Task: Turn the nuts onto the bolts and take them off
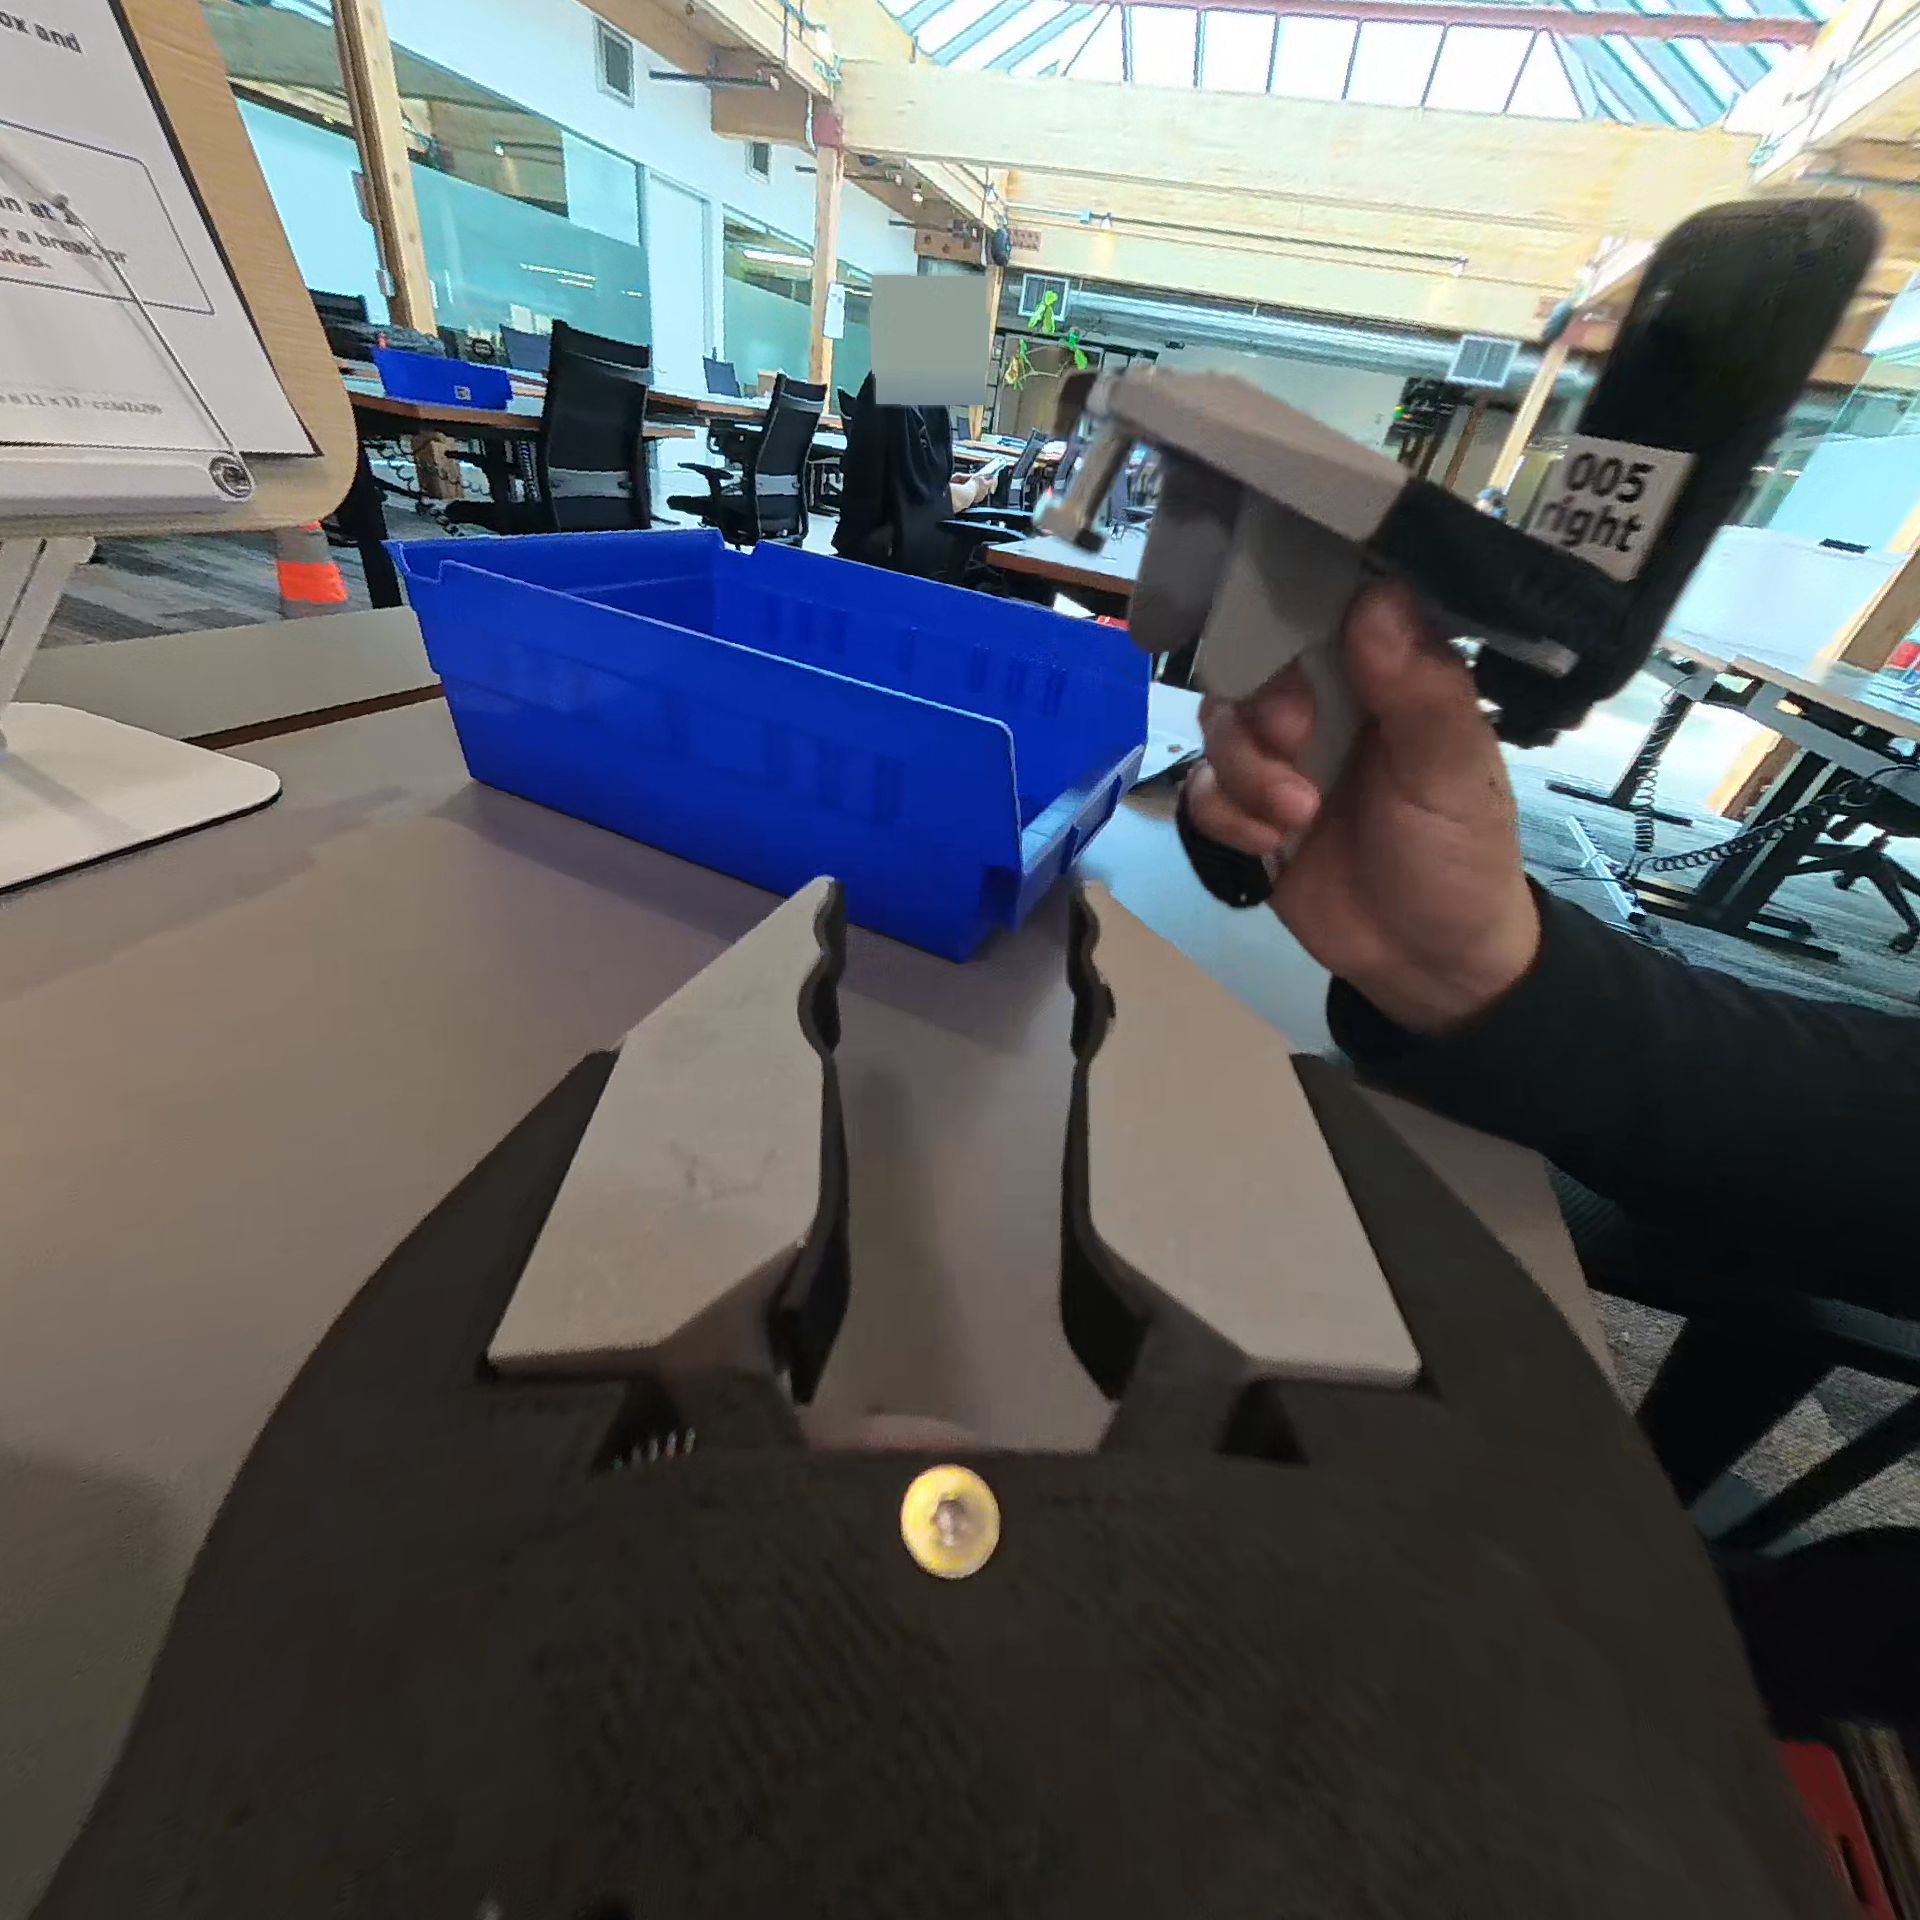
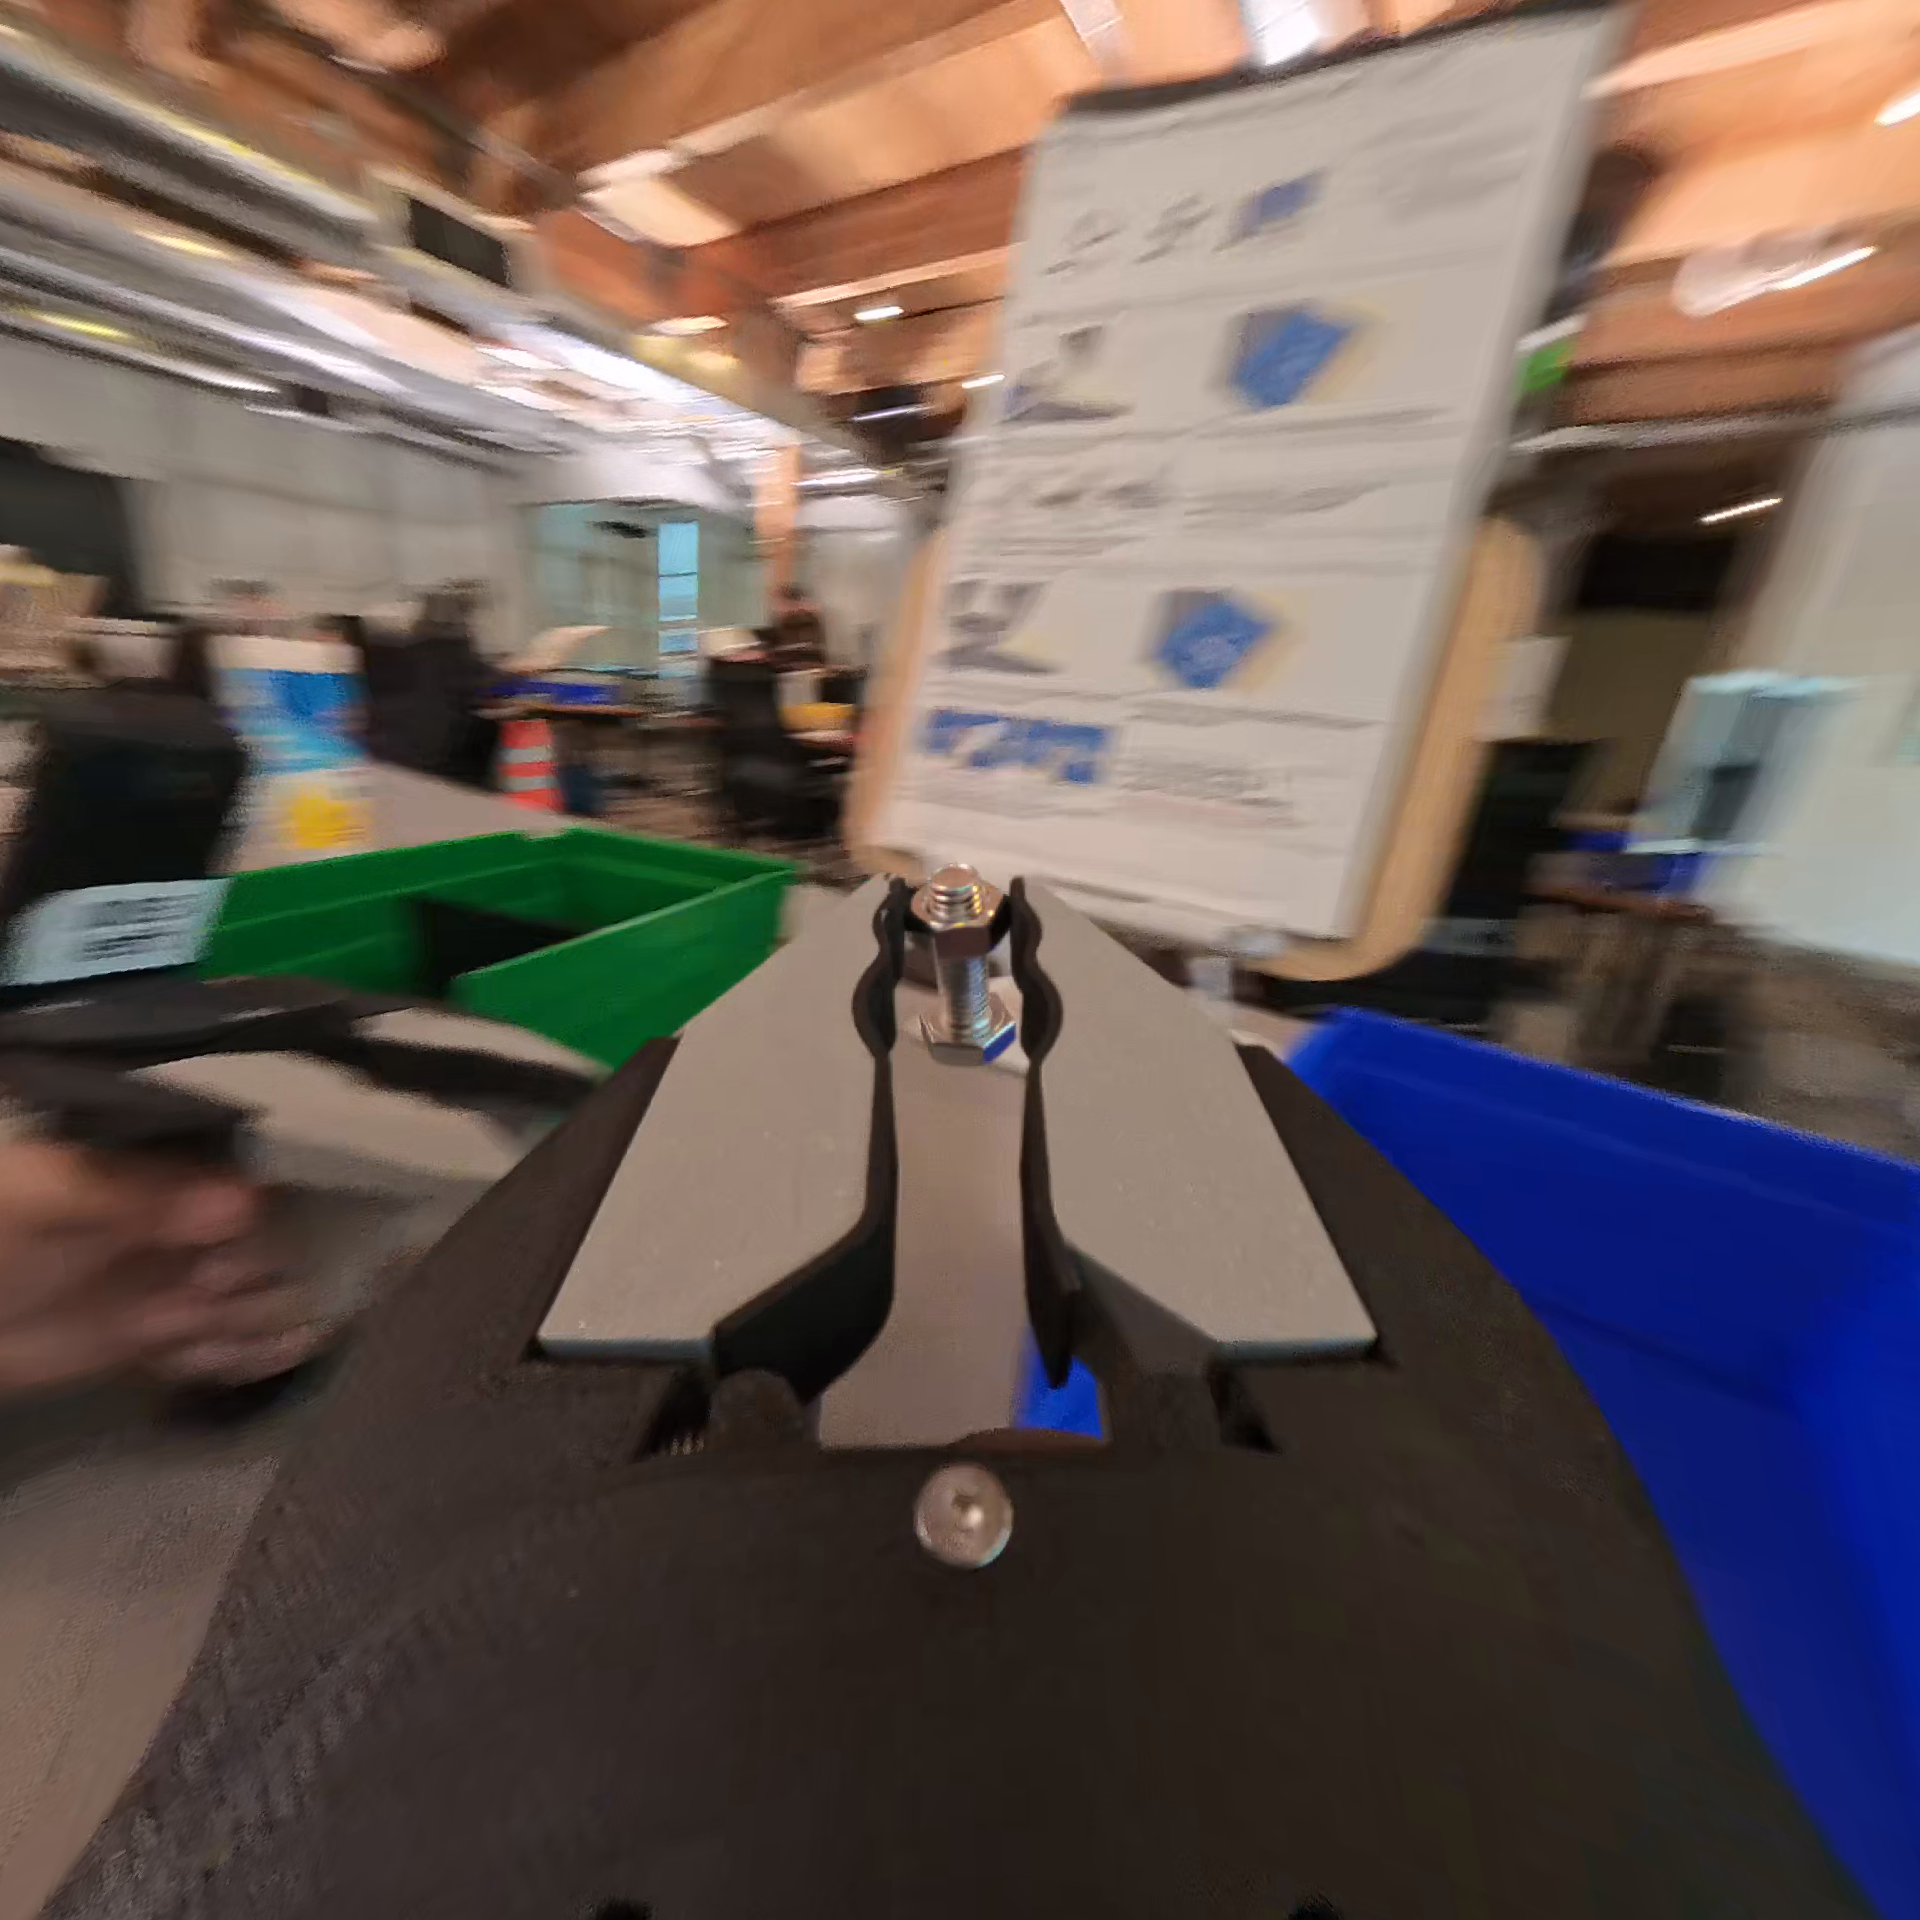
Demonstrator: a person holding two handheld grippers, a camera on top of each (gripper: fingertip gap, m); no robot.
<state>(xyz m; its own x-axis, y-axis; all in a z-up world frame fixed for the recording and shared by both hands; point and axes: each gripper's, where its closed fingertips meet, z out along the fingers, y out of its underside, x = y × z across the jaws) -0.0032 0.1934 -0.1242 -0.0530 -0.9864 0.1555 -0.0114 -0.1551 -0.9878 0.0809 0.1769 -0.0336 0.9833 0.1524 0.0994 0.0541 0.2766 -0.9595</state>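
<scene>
1. The left hand-held gripper (image 1: pixel 956 935) is level and low over the table (image 1: pixel 312 1039), its two fingers spread apart with nothing between them.
2. The right hand-held gripper (image 2: pixel 954 914) has its fingers drawn close, pinching the nut (image 2: pixel 953 916) threaded on a bolt (image 2: pixel 958 987) at the fingertips.
3. In the left wrist view the right hand-held gripper (image 1: pixel 1081 499) is raised well above the table, near its right edge, pointing left.
4. A hand (image 1: pixel 1371 831) wraps the pistol grip; a dark sleeve (image 1: pixel 1662 1122) covers the forearm.
</scene>
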